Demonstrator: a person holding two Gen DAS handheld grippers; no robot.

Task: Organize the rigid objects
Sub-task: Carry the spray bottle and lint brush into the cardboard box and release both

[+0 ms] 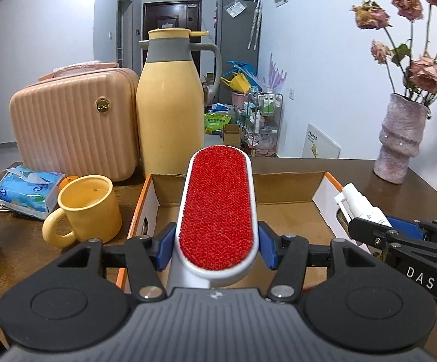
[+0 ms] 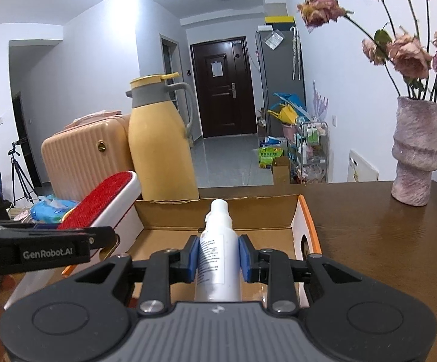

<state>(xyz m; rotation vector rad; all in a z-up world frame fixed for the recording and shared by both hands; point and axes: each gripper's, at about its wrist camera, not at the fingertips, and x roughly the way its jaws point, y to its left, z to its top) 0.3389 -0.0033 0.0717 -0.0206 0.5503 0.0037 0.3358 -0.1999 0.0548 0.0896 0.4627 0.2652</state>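
Lint brush [image 1: 216, 211] in our left gripper [image 1: 216, 246] and spray bottle [image 2: 218, 247] in our right gripper [image 2: 218, 256], both clamped above the cardboard box [image 2: 308, 226], could collide if lowered together.

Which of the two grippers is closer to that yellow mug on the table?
The left gripper, holding the red lint brush over the cardboard box, has the yellow mug just off its left side. The right gripper, holding the white spray bottle, is farther right.
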